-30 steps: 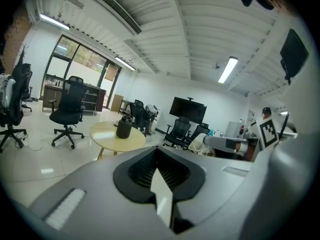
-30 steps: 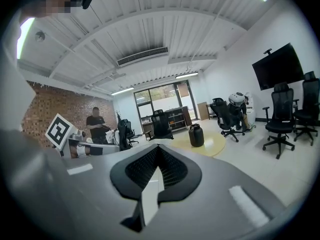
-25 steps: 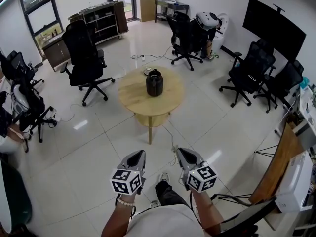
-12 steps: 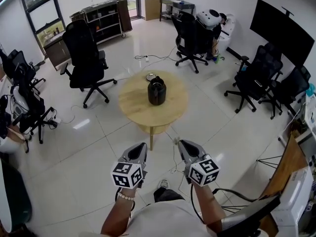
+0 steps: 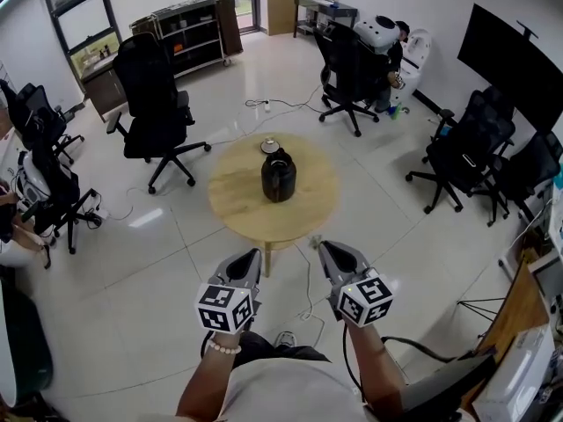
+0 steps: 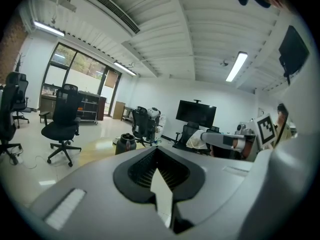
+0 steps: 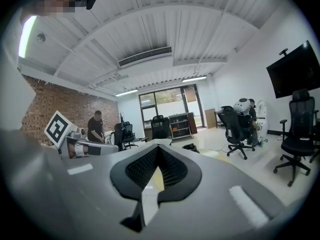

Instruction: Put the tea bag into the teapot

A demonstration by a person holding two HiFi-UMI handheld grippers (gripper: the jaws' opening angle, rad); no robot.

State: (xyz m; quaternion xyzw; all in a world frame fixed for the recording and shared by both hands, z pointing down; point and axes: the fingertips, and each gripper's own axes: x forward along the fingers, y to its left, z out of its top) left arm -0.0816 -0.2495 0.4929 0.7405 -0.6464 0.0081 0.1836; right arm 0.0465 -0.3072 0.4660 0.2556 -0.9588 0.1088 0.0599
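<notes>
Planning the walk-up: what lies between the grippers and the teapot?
In the head view: tiled floor with a loose cable, then bare tabletop up to the teapot.

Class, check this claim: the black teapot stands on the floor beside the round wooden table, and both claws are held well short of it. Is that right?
Not quite. The black teapot stands on top of the round wooden table, not on the floor beside it, as the head view shows. The rest holds: the left claw and the right claw are both well short of it.
</notes>
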